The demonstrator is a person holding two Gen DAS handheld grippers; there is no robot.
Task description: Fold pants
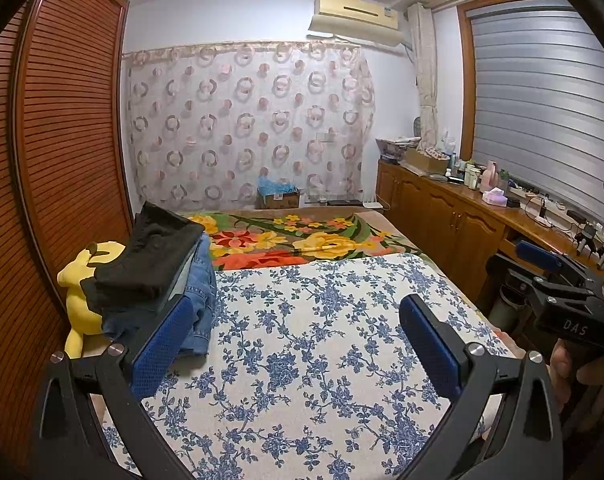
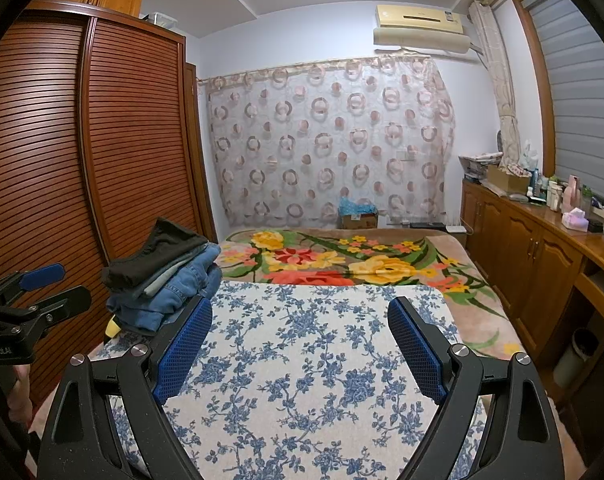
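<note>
Pants (image 1: 153,268) sit stacked beside yellow plush toy (image 1: 77,280).

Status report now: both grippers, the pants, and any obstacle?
Left gripper open, empty. Right gripper open, empty. Folded pants stack at bed's left edge, black pair on top, untouched. Floral cloth ahead carries nothing.

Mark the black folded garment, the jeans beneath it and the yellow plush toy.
black folded garment (image 1: 149,260), left wrist view, top face.
jeans (image 2: 169,292), right wrist view, folded front edge.
yellow plush toy (image 1: 79,304), left wrist view, body.
</note>
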